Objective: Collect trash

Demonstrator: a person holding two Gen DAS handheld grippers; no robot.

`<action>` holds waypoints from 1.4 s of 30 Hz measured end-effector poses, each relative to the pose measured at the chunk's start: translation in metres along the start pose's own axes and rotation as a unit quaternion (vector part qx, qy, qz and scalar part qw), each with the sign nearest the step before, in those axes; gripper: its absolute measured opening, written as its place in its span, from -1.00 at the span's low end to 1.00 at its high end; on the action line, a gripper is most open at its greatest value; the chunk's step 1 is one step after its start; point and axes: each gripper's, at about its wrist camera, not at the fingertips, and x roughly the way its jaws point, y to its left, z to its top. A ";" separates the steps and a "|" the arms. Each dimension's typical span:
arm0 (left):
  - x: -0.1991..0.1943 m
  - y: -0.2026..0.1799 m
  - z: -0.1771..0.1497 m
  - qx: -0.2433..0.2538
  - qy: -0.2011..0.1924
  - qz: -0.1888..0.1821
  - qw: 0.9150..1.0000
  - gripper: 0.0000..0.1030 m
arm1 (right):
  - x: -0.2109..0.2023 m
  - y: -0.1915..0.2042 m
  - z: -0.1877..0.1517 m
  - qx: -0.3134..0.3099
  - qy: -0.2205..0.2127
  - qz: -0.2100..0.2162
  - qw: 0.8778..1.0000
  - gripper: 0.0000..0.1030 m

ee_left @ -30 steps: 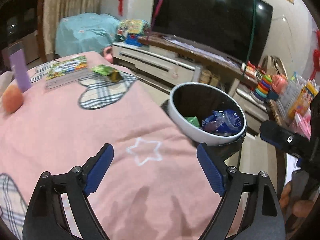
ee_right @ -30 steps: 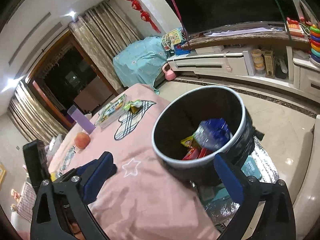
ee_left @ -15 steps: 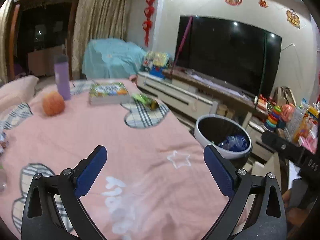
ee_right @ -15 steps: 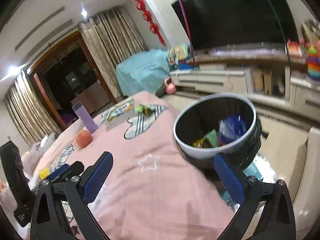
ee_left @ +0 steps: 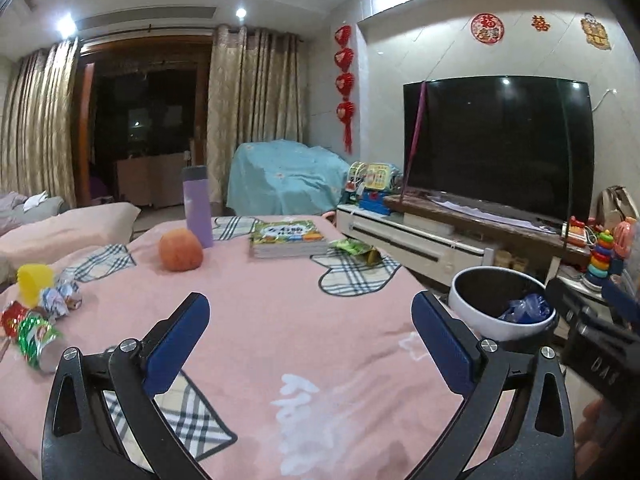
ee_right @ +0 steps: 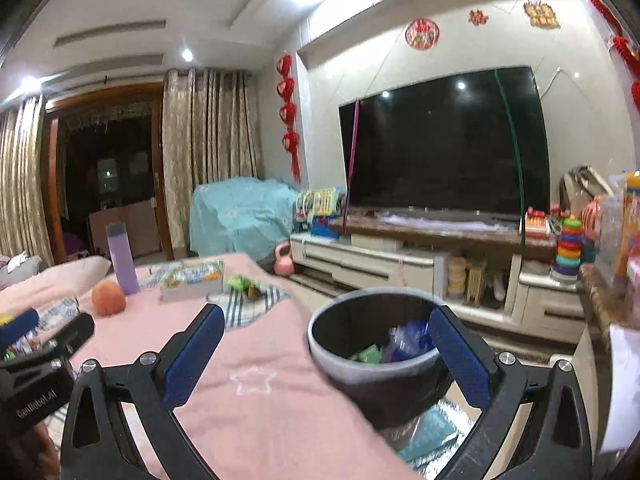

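A round trash bin [ee_left: 468, 300] with a white rim and black liner stands right of the pink table [ee_left: 280, 312]; it holds blue and green wrappers. It also shows in the right wrist view [ee_right: 340, 356]. A green wrapper [ee_left: 354, 249] lies near the table's far right edge, also seen in the right wrist view [ee_right: 244, 283]. Crumpled wrappers [ee_left: 60, 298] and a red-green one [ee_left: 28, 330] lie at the table's left. My left gripper [ee_left: 310, 338] is open and empty over the table. My right gripper [ee_right: 326, 350] is open and empty by the bin.
On the table stand a purple bottle [ee_left: 197, 206], an orange fruit [ee_left: 180, 249], a book [ee_left: 286, 238] and a yellow cup [ee_left: 35, 289]. A TV cabinet [ee_left: 420, 240] with toys runs behind the bin. A pink kettlebell [ee_right: 283, 264] sits on the floor.
Both grippers have pulled back and tilted up from the bin. The bin now looks smaller and farther. The table's left side with its wrappers has come into the left wrist view.
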 end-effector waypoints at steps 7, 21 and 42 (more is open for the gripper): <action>-0.004 0.003 -0.004 0.001 -0.004 0.020 1.000 1.00 | -0.006 0.003 -0.005 -0.003 0.007 0.007 1.000 1.00; -0.004 -0.002 -0.006 0.016 0.005 0.033 0.999 1.00 | -0.009 0.001 -0.006 0.007 0.009 0.014 1.000 1.00; -0.005 -0.002 -0.008 0.011 0.007 0.025 1.000 1.00 | -0.013 0.003 -0.004 0.002 0.012 0.013 1.000 1.00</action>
